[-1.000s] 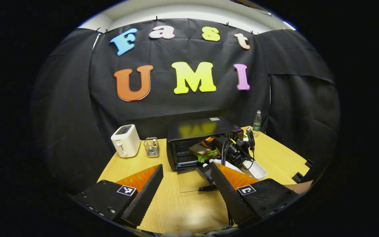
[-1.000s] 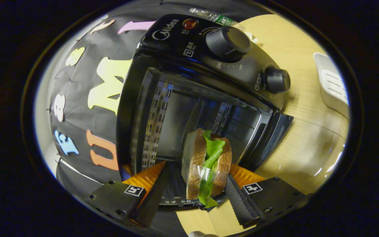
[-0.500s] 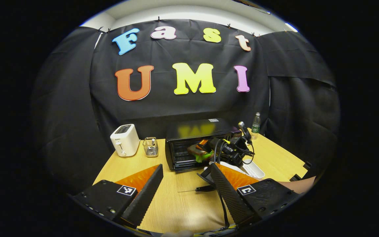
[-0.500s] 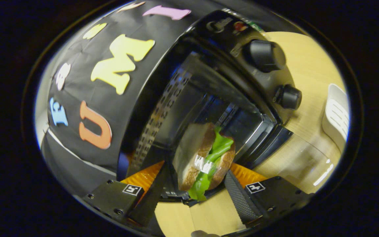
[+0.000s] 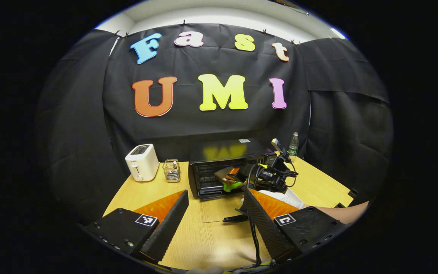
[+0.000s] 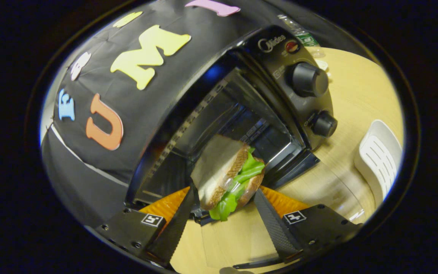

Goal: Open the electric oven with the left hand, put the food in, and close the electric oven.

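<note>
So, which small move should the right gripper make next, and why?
Probably carry the sandwich a little deeper into the oven before releasing. The right gripper is shut on it at the oven's mouth, above the open door, so it is not yet over the rack. The left gripper waits open.

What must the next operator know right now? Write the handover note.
Left gripper: open, holding nothing, above the table's front edge, back from the oven.
Right gripper: shut on the wrapped sandwich, tilted, at the oven mouth.
Door: folded down, open.
Done: oven opened, food picked up and brought to the opening.
Left: set the sandwich on the rack inside, release, pull the right gripper out, then close the door.
</note>
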The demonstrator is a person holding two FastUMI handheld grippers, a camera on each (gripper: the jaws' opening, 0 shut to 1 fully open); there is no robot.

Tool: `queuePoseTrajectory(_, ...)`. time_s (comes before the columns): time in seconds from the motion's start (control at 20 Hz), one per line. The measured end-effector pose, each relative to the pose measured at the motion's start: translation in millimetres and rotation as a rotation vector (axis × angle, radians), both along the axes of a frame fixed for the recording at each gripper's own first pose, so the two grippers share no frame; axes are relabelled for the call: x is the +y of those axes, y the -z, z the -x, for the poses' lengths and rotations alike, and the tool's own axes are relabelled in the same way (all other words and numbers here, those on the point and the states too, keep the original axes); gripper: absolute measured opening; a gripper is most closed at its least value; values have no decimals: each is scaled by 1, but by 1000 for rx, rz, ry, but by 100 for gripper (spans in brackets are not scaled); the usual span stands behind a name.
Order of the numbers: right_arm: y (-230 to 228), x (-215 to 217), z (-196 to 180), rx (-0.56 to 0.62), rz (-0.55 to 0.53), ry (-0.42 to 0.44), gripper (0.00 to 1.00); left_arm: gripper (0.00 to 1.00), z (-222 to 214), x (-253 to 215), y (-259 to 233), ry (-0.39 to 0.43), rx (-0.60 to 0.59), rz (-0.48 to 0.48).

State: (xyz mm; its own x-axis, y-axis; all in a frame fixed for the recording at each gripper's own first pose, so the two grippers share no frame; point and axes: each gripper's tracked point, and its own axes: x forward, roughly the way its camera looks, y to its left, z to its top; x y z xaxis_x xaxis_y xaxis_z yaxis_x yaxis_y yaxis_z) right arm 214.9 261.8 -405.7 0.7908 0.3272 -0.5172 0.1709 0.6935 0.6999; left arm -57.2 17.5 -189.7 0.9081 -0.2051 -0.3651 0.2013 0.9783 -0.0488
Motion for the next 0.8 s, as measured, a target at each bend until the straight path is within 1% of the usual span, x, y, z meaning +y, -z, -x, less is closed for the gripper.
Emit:
queuePoseTrajectory(0.05,0,4,3,11,-26,-10,94,96,-2,-1,-1,0,0,0)
queuePoseTrajectory(0.1,-1,5,8,11,-45,-9,94,96,-1,-1,-1,-1,-2,0)
queuePoseTrajectory(0.15,-2,4,6,-2,-26,-12,93,96,-1,-1,-1,0,0,0)
queuePoseTrajectory(0.2,4,1,9,15,14,-33,92,96,-1,-1,-1,1,1,2)
queuePoseTrajectory(0.3,1,7,10,6,-13,-46,94,96,0,-1,-2,2,-5,-2)
queuePoseTrajectory(0.35,2,8,10,7,0,-52,94,96,0,-1,-1,2,-5,2)
queuePoseTrajectory(0.4,4,8,9,9,22,-65,100,96,-1,-1,1,3,4,2)
queuePoseTrajectory(0.45,5,9,9,7,45,-80,94,96,-1,-2,0,3,2,1)
queuePoseTrajectory(0.5,2,8,5,-6,57,-78,93,96,-1,-2,-2,4,-2,1)
queuePoseTrajectory(0.55,4,8,4,-18,76,-89,100,96,-1,-4,-1,7,-2,4)
queuePoseTrajectory(0.6,5,7,14,-18,87,-110,94,96,-1,-5,0,9,-1,2)
queuePoseTrajectory(0.65,7,9,21,-7,90,-128,100,96,-2,-4,-2,8,-5,0)
queuePoseTrajectory(0.7,5,10,23,-16,97,-131,100,96,-2,-5,-2,7,-7,2)
queuePoseTrajectory(0.8,8,-1,25,-31,188,-132,100,96,-2,-5,-1,7,-7,5)
